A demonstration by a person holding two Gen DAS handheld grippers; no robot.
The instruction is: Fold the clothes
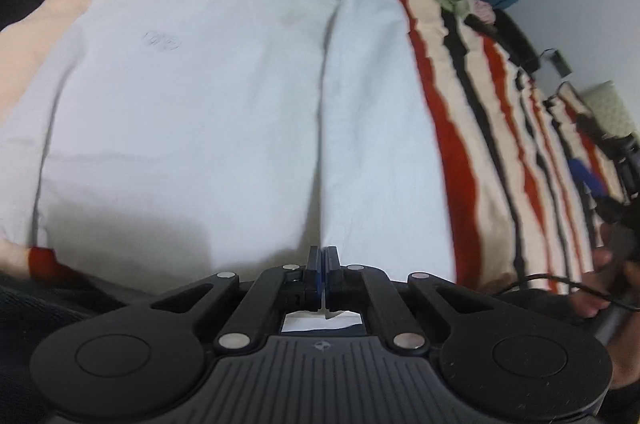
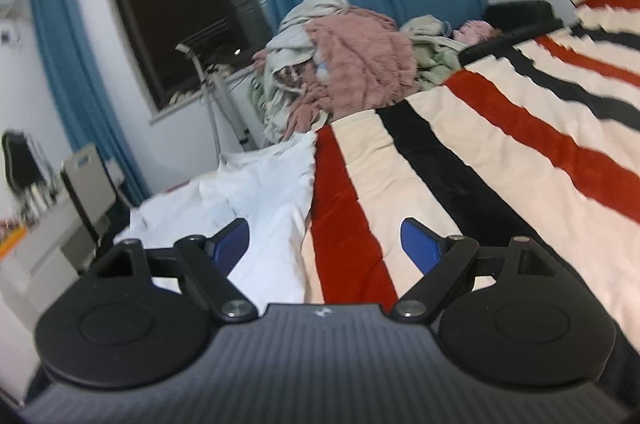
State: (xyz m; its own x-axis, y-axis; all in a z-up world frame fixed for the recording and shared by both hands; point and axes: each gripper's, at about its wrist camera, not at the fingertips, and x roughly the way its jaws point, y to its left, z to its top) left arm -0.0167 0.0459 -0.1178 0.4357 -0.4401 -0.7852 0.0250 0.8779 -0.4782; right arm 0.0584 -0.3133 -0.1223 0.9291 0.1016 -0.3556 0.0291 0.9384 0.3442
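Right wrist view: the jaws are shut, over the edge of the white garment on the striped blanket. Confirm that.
Not quite. In the right wrist view the right gripper has its jaws wide open, holding nothing. The rest stands: it sits over the edge of the white garment on the striped blanket.

Right claw (image 2: 324,240) agape over white garment (image 2: 264,192) edge, striped blanket (image 2: 500,160)

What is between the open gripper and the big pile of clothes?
In the right wrist view, only the striped blanket lies between the right hand-held gripper and the clothes pile; the white garment sits off to its left.
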